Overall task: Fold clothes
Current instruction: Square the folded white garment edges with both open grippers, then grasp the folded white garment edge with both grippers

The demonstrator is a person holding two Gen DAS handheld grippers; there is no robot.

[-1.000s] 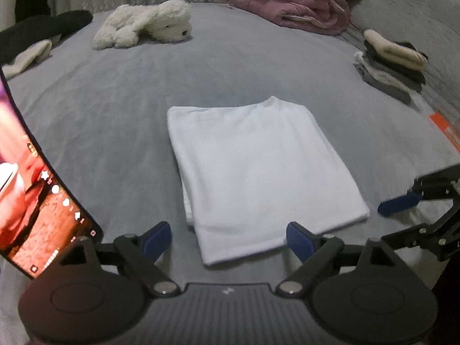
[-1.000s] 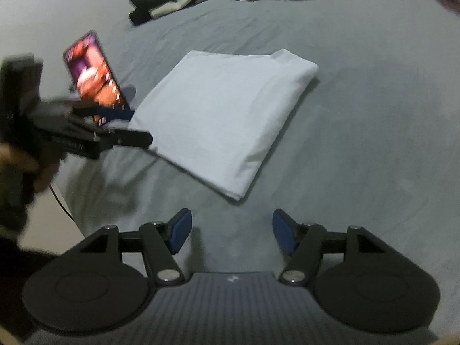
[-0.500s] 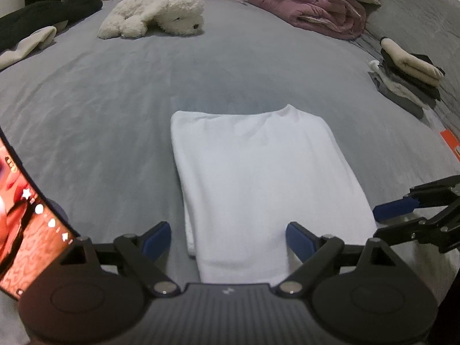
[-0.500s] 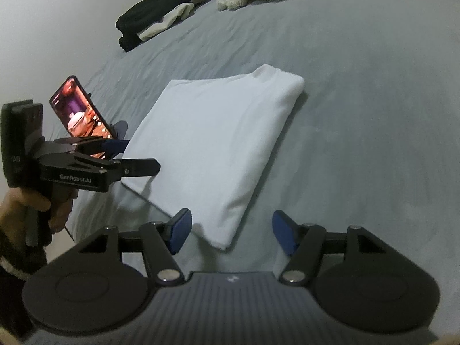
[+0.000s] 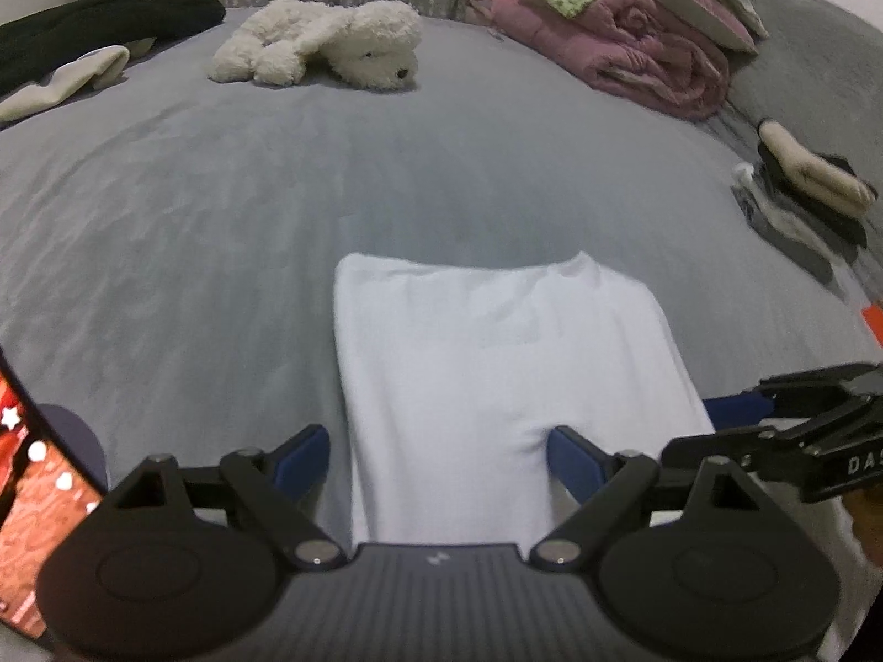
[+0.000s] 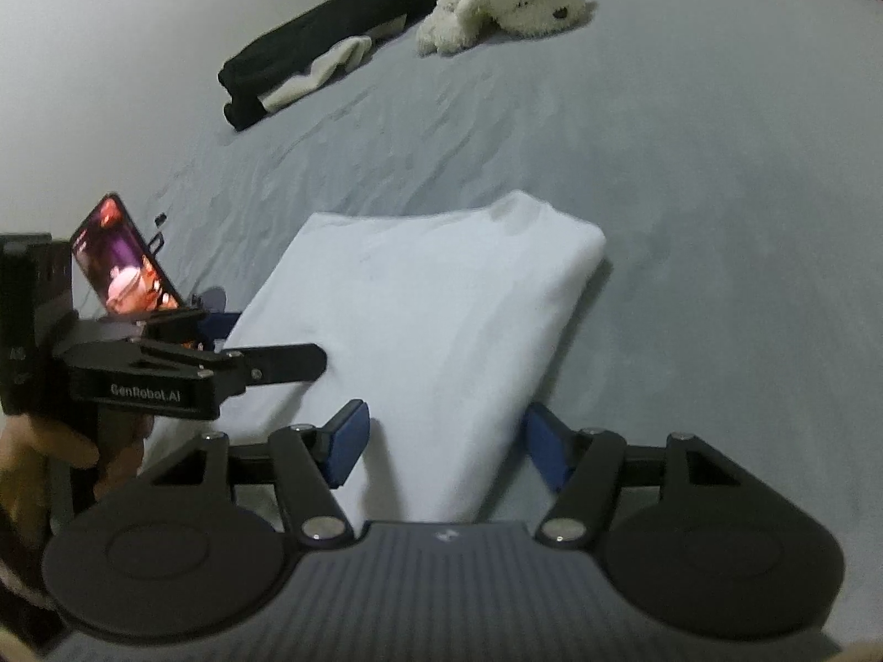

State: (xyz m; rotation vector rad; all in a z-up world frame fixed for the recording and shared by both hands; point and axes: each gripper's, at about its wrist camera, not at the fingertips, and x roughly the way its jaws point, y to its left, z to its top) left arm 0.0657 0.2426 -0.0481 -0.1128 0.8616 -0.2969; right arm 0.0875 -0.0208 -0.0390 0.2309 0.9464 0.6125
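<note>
A white garment, folded into a rectangle, lies flat on the grey bed. My left gripper is open and straddles the garment's near edge. Its right pad touches the cloth and its left pad is on the bed beside the cloth. In the right wrist view, my right gripper is open, and the near right corner of the garment lies between its fingers without being pinched. Each gripper shows in the other's view: the right gripper at the garment's right edge and the left gripper at its left.
A white plush dog and dark clothes lie at the far side of the bed. A pink blanket with a green cloth on it sits at the back right. A small stack of folded clothes lies at the right. A lit phone stands at the left.
Both grippers have moved forward to the garment's near edge, which now lies between their fingers. The garment has not moved and the jaws look as wide as before.
</note>
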